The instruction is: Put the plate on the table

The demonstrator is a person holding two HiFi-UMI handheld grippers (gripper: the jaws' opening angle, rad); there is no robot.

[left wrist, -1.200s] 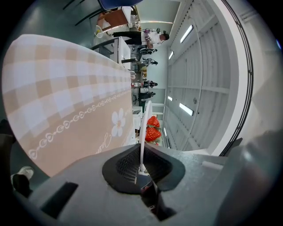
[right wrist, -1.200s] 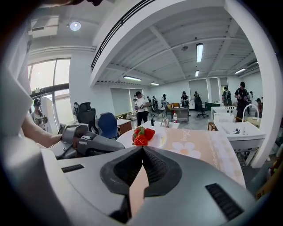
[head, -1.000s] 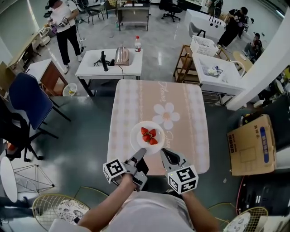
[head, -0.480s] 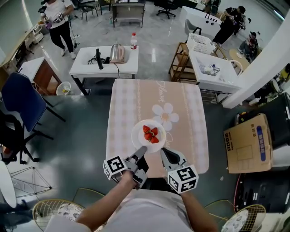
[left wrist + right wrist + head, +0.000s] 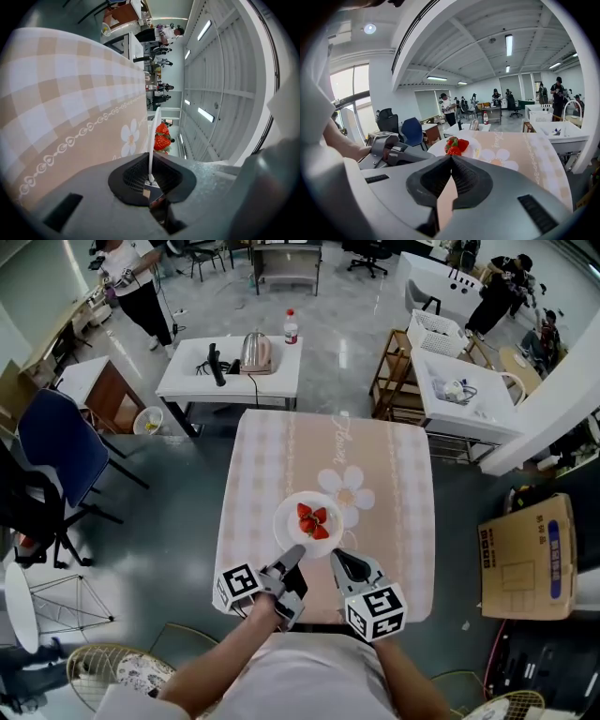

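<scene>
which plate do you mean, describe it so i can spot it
Find the square table with the beige checked cloth and daisy print. Over its near end is a small white plate, pinched at the rim by the left gripper. It alone carries red strawberries.

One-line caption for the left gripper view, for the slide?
Left gripper clamped on the rim of a white plate seen edge-on, strawberries on it, checked tablecloth at frame left.

left tool [image 5: 296, 552]: clamped on plate [image 5: 287, 520] rim | right tool [image 5: 337, 557]: jaws together, empty
</scene>
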